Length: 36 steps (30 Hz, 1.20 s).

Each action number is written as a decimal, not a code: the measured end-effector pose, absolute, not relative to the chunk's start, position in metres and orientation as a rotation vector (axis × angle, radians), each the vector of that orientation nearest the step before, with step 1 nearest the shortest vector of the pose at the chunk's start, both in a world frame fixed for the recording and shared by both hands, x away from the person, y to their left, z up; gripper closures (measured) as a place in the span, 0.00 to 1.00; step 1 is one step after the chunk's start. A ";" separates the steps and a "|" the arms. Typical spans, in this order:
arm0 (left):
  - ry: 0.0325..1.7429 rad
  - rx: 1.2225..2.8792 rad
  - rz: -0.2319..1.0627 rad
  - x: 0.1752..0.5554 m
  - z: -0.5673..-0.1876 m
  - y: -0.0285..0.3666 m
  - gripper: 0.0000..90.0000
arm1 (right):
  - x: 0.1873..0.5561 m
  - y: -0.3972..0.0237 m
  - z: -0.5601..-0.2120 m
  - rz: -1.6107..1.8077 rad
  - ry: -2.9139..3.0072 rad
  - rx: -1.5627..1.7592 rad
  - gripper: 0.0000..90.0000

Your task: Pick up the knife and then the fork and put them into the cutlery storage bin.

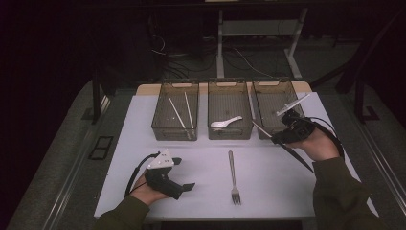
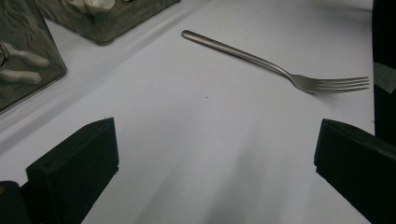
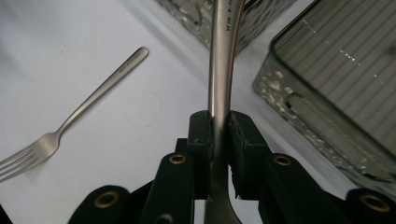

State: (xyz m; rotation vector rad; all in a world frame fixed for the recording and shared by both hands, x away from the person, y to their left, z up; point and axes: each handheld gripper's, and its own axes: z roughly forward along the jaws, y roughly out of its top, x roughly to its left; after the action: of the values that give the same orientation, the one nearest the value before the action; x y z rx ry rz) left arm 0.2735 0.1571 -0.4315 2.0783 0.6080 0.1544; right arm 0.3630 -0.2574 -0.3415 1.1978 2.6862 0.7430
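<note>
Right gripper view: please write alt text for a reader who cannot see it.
The right gripper has its black jaws shut on the handle of a metal utensil, which runs up out of the frame. A fork lies on the white table at left, and clear ribbed bins sit at upper right.

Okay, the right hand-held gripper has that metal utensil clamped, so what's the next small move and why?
Probably carry it on over the right bin and lower it in. The right hand-held gripper grips the utensil by its handle beside that bin, which looks empty; the other bins hold chopsticks and a spoon.
</note>
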 end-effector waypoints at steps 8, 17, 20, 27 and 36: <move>0.610 2.076 0.153 0.274 -0.431 0.156 0.00 | 0.379 -0.268 -0.328 0.728 2.629 1.245 0.88; 0.605 2.078 0.152 0.273 -0.431 0.157 0.00 | 0.399 -0.279 -0.322 0.714 2.584 1.310 0.88; 0.607 2.077 0.152 0.273 -0.431 0.156 0.00 | 0.406 -0.282 -0.320 0.715 2.571 1.326 0.88; 0.605 2.077 0.152 0.274 -0.431 0.157 0.00 | 0.430 -0.289 -0.314 0.677 2.530 1.376 0.88; 0.605 2.067 0.153 0.273 -0.430 0.157 0.00 | 0.468 -0.292 -0.321 0.624 2.500 1.461 0.88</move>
State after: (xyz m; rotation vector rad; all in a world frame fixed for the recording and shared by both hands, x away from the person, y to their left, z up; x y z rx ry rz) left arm 0.2732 0.1569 -0.4303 2.0673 0.6048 0.1528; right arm 0.4678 -0.2916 -0.3206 1.4613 2.4995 0.6245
